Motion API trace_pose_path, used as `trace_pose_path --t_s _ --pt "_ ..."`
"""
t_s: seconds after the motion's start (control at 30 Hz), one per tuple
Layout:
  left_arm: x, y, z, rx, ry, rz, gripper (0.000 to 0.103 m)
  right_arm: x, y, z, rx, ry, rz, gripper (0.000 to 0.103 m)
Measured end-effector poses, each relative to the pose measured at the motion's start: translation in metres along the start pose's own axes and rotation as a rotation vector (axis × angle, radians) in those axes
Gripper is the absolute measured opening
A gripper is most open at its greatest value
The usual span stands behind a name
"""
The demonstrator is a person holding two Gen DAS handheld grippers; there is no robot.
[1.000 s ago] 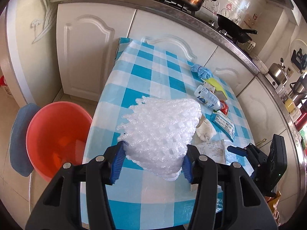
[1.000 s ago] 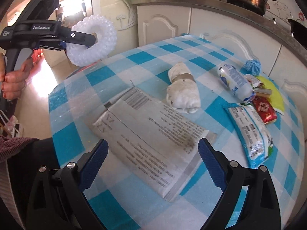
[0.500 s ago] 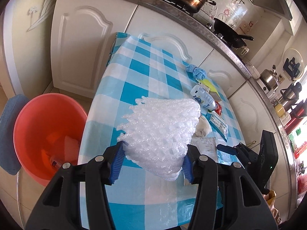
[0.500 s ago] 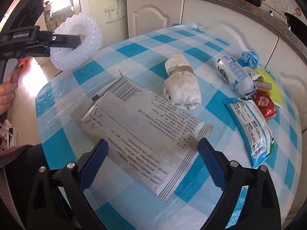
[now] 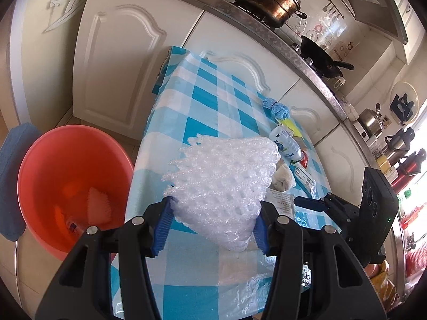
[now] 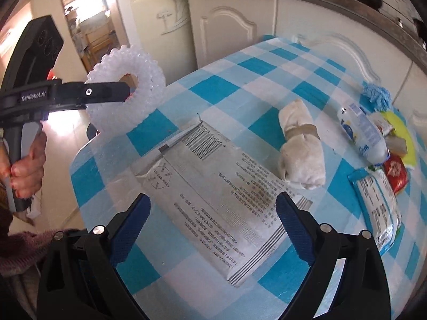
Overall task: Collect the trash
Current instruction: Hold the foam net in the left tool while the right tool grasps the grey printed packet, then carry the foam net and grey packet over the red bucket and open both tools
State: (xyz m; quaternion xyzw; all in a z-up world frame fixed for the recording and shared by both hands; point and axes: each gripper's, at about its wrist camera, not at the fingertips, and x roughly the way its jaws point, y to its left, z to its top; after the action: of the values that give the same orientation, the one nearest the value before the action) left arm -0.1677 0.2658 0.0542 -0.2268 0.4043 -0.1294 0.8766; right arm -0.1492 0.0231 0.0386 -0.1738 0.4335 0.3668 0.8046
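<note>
My left gripper (image 5: pixel 212 226) is shut on a white foam fruit net (image 5: pixel 224 181) and holds it in the air over the near left part of the checked table (image 5: pixel 208 98). The net also shows in the right wrist view (image 6: pixel 125 90), as a ring at the table's left edge. A red bucket (image 5: pixel 66 186) with some trash inside stands on the floor to the left of the table. My right gripper (image 6: pixel 213 226) is open and empty, low over a grey mailer bag (image 6: pixel 218 186). A rolled white cloth wad (image 6: pixel 301 149) lies beyond the bag.
A white bottle (image 6: pixel 363 133), a blue tuft (image 6: pixel 376 96), a yellow piece (image 6: pixel 400 133), a red packet (image 6: pixel 395 170) and a blue-white wrapper (image 6: pixel 379 208) lie at the table's right. White cabinets (image 5: pixel 117 61) stand behind. A blue cloth (image 5: pixel 13 160) hangs by the bucket.
My left gripper has carried the foam net up and to the left, nearer the bucket side of the table. My right gripper has moved in a little closer over the mailer bag.
</note>
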Motion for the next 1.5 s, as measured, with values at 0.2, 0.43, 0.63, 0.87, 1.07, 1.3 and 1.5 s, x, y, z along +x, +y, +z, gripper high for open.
trace_pose_path --t_s 0.2,0.43,0.63,0.87,1.07,1.3,1.5 --pt "-0.004 0.008 -0.007 -0.014 0.002 0.015 0.053 0.015 -0.004 0.009 -0.162 0.091 0.057 0.094" --pt "-0.002 0.012 -0.008 -0.024 0.013 0.039 0.053 0.037 -0.011 0.016 -0.272 0.132 0.121 0.098" --pt "0.006 0.01 -0.006 -0.025 0.024 0.043 0.053 0.048 -0.014 0.019 -0.311 0.123 0.15 0.1" --pt "0.013 0.006 -0.005 -0.011 0.028 0.042 0.053 0.046 -0.012 0.014 -0.205 0.075 0.099 0.095" --pt "0.014 0.006 -0.005 -0.013 0.023 0.046 0.053 0.035 -0.007 0.007 -0.084 0.041 0.038 0.08" --pt "0.005 0.01 -0.006 -0.018 0.002 0.07 0.053 0.027 -0.001 0.0 0.032 0.006 -0.035 0.072" --pt "-0.009 0.017 -0.003 -0.026 -0.03 0.094 0.053 0.017 -0.006 0.0 0.134 -0.048 -0.052 0.07"
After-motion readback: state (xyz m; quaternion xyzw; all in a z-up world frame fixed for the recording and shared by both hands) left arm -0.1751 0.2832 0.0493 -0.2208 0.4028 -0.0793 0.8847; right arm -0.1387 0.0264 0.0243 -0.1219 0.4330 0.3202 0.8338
